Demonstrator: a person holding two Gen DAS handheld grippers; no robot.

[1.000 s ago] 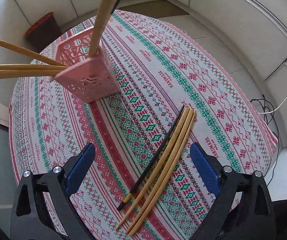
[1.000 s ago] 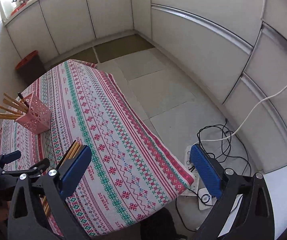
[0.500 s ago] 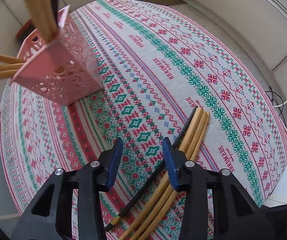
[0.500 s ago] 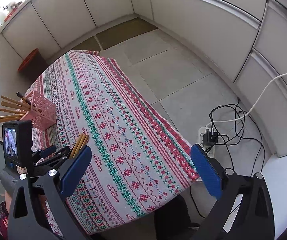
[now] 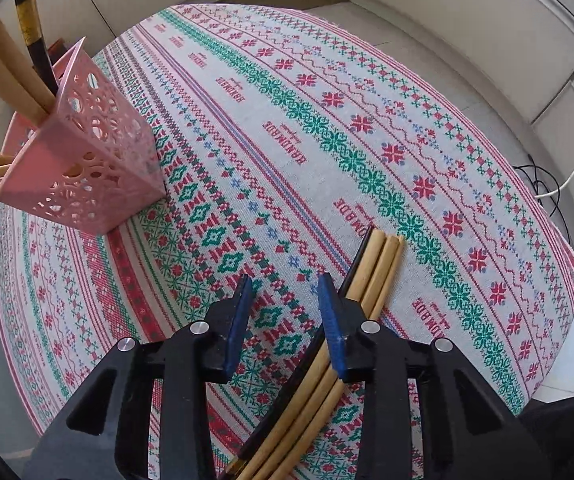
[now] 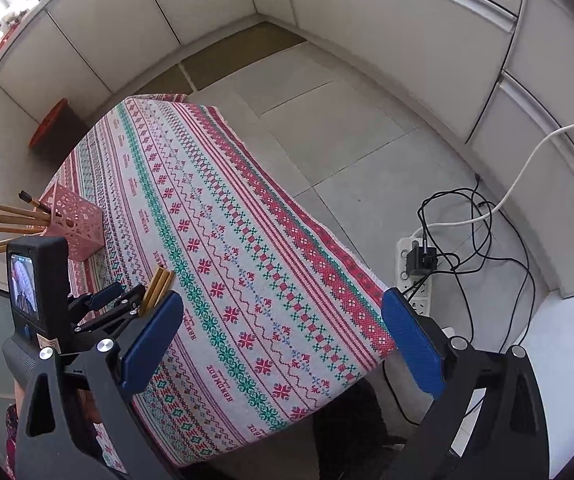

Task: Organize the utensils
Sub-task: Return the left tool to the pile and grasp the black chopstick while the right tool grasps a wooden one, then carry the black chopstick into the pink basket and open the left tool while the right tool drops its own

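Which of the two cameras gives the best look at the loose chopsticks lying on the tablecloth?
The left wrist view: the loose chopsticks lie close and large beside the left gripper, three pale and one black. The right wrist view shows only their small ends poking past that gripper.

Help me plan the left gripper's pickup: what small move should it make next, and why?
Probably shift the left gripper slightly right. Its half-open jaws frame only tablecloth, while the chopsticks lie beside and under its right finger, outside the gap.
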